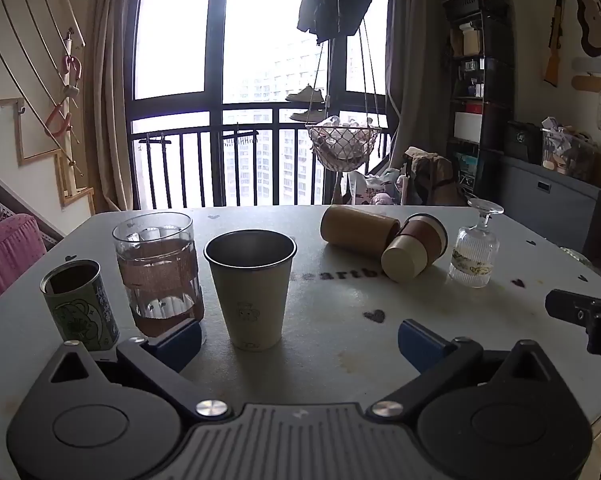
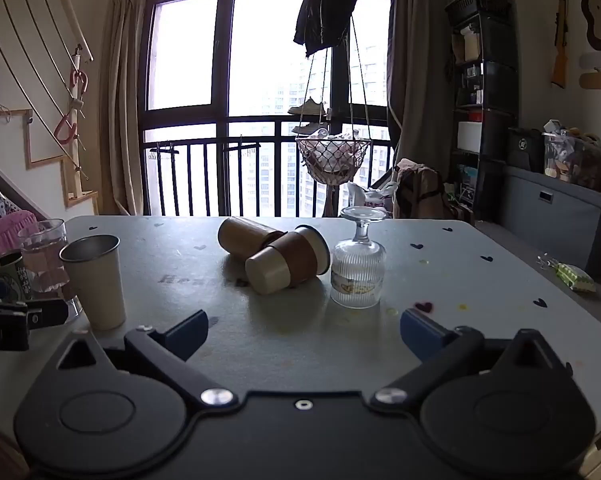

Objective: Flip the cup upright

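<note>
A cream metal cup (image 1: 250,288) stands upright on the table, just ahead of my open left gripper (image 1: 300,340); it also shows at the left in the right wrist view (image 2: 94,280). A cream cup with a brown sleeve (image 2: 286,264) lies on its side mid-table, against a tan cylinder cup (image 2: 246,236) that also lies on its side. A ribbed stemmed glass (image 2: 356,268) stands upside down to their right. My right gripper (image 2: 304,332) is open and empty, nearer the front edge, short of these.
A clear glass with a brown band (image 1: 156,272) and a green tin (image 1: 80,304) stand at the left. A green snack packet (image 2: 574,278) lies near the table's right edge. The grey table (image 2: 260,340) has small heart marks.
</note>
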The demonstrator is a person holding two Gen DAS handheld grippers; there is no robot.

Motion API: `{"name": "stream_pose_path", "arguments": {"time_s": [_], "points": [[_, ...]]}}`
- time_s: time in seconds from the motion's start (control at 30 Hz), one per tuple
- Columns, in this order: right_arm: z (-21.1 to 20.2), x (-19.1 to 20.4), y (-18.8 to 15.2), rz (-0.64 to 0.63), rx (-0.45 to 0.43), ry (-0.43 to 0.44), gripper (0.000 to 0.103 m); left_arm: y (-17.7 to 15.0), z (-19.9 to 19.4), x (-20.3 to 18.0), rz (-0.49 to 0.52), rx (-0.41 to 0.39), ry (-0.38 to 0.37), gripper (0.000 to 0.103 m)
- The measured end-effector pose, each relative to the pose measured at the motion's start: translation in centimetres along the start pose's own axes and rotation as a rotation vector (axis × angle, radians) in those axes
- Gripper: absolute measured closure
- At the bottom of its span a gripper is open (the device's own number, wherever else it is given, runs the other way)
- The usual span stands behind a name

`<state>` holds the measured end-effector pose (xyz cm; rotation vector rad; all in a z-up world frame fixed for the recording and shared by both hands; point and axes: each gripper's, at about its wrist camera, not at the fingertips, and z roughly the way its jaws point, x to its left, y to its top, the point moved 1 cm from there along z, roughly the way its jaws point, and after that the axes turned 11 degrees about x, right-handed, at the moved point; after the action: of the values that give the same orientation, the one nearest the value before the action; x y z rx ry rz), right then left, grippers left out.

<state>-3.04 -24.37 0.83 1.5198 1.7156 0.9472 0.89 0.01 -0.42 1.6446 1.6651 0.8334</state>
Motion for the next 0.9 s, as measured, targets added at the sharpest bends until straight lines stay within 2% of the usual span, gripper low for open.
{"name": "stream_pose_path", "arguments": {"time_s": [0.9], "points": [[0.00,0.02,0.09,-0.001,0.005,-0.002,0.000,0.00,0.00,-0.03,0.005,0.004,0.000,0.000]]}}
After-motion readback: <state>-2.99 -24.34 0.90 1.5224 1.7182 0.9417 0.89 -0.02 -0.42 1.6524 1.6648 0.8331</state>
